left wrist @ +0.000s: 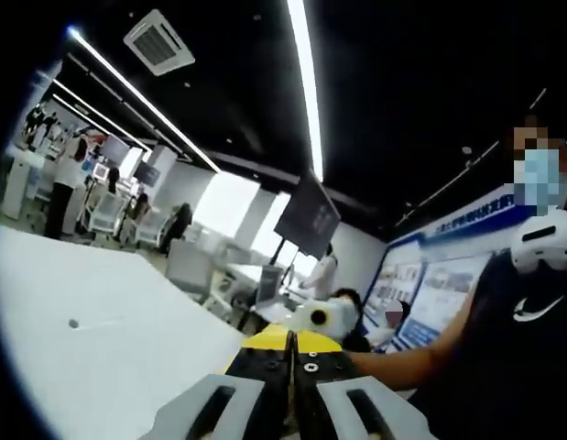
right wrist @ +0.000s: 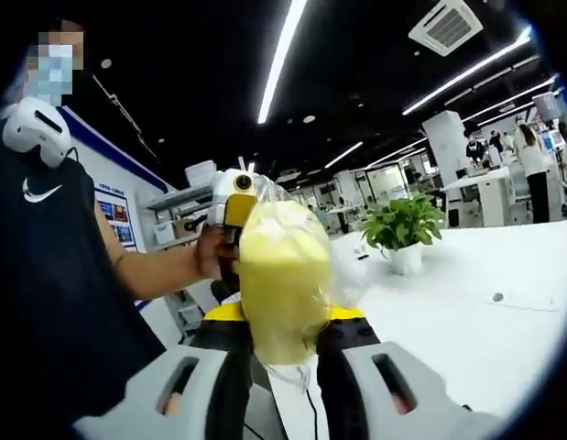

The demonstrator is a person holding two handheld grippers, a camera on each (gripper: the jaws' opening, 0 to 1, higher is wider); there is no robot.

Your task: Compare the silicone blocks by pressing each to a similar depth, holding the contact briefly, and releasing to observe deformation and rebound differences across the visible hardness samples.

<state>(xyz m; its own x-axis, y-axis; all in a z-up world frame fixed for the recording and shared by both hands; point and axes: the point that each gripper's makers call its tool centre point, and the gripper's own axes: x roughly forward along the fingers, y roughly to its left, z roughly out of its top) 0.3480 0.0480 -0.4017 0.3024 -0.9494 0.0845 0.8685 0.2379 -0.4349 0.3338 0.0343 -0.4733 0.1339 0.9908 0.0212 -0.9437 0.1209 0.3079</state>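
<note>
White table [left wrist: 109,339] spreads beneath the left tool [left wrist: 290,390] in the left gripper view; its jaws meet, closed on nothing.

In the right gripper view, the right tool [right wrist: 283,367] clamps a pale yellow silicone block [right wrist: 283,275] in clear wrapping, raised above the table [right wrist: 466,302] near a potted plant [right wrist: 404,229]. Squeeze slowly to a set depth, hold steady, then let go cleanly and watch the bulge recover.

Glossy clear wrap [right wrist: 343,275] over yellow block [right wrist: 283,275]

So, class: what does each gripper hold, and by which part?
The right gripper clamps a bagged yellow block by its lower end. The left gripper is shut, holding nothing.
</note>
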